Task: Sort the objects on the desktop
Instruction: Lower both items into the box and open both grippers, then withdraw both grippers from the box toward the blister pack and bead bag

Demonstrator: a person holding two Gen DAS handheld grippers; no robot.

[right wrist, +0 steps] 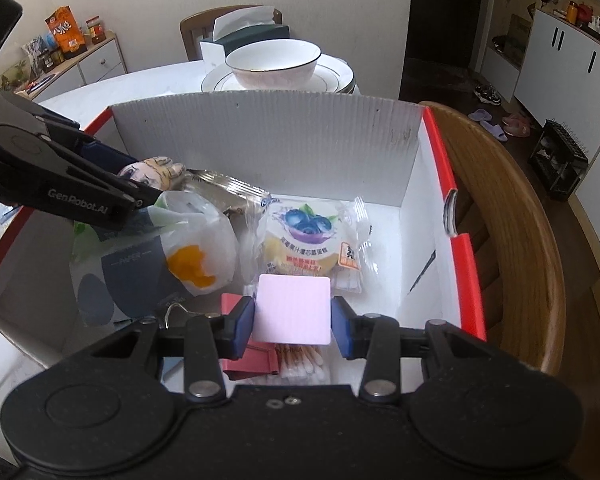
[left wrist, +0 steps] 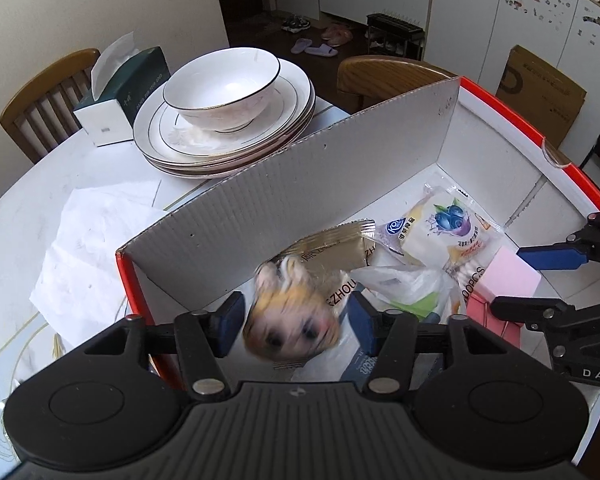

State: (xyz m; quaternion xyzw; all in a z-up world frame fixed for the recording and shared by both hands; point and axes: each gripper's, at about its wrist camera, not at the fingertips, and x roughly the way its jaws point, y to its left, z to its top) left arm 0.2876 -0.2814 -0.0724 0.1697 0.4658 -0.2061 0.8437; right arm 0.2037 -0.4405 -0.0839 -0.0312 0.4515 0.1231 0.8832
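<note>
Pink pad [right wrist: 293, 307] between right gripper [right wrist: 293, 330] jaws

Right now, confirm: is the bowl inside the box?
No, the bowl sits on stacked plates on the table, behind the box wall.

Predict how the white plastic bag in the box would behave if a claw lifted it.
The bag looks thin and crumpled, so it would probably sag and change shape. Its glossy film may slip between pads. The orange lump showing through it suggests little weight, though that is uncertain.

Soft daylight, heavy fisheye bending at edges (toy [left wrist: 290, 316] motion-blurred), mild glare.
</note>
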